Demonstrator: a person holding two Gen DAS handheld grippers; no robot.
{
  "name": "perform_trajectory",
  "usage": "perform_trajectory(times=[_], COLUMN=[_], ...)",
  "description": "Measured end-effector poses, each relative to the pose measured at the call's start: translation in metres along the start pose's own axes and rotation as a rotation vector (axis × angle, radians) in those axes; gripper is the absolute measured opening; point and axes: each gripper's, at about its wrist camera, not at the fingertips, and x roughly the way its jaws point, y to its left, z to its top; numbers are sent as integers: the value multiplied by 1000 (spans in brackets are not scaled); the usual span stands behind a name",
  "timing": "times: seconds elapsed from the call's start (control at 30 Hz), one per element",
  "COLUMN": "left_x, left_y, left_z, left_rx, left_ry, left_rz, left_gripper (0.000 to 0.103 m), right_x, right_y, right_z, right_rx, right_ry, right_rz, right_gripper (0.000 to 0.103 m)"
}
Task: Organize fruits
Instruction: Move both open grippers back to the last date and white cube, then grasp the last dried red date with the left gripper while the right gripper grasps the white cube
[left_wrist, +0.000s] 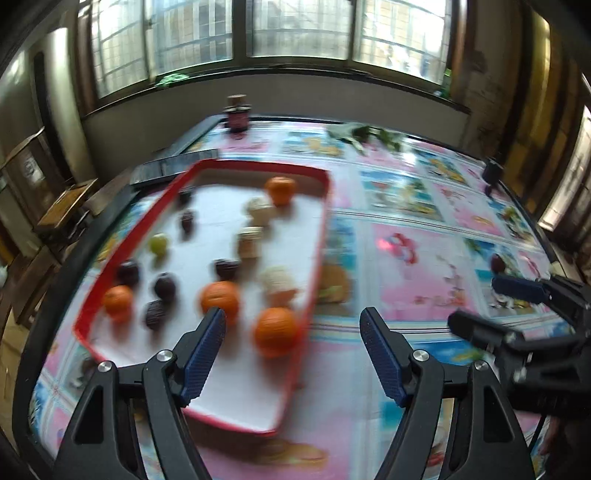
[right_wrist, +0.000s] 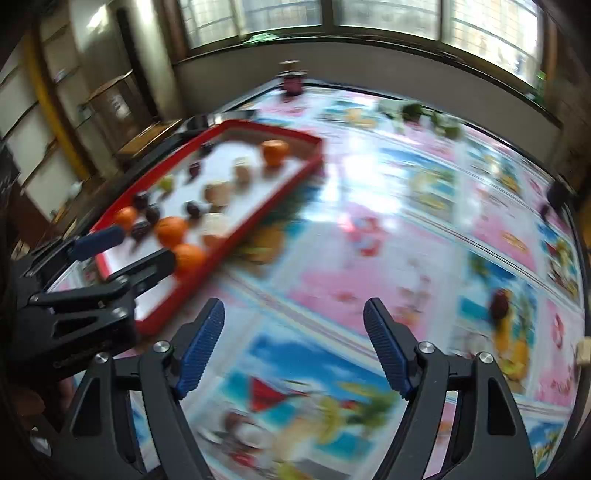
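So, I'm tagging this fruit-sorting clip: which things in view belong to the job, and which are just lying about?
Part of the job:
- red tray
- oranges
- dark fruits in the tray
- green fruit
- pale pieces
- dark fruit alone on the table

Just lying about:
- jar
- leafy sprig
- patterned tablecloth

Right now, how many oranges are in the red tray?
4, all in the red tray: one at the far end, one in the near-left corner, one near the middle of the near end, one by the near-right rim. Blur may hide others.
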Motion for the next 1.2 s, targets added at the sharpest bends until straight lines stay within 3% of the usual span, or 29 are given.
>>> perform_trajectory(times=[0.27, 0.47, 0.7, 0.93, 1.03, 1.1, 1.2], left_x=[28, 58, 84, 99, 101, 101, 102], left_y=[-121, -187, -222, -234, -237, -235, -229], left_z=[16, 30, 38, 35, 34, 35, 38], left_rx=[99, 63, 56, 39, 61, 64, 61], left_ry=[51, 98, 118, 148, 144, 136, 116], left_rz=[-183, -234, -167, -138, -125, -122, -119], left_gripper=[75, 75, 75, 73, 73, 67, 45], right_x=[-50, -79, -83, -59, -46, -39, -36], right_y=[-162, -252, -291, -304, -306, -309, -313], right_z=[-36, -68, -86, -78, -74, -75, -72], right_rx=[237, 352, 346, 299, 301, 305, 312], right_ry=[-47, -52, -65, -51, -21, 1, 5], right_rz=[-214, -293, -274, -201, -166, -147, -146], right_gripper=[78, 78, 78, 78, 67, 58, 52])
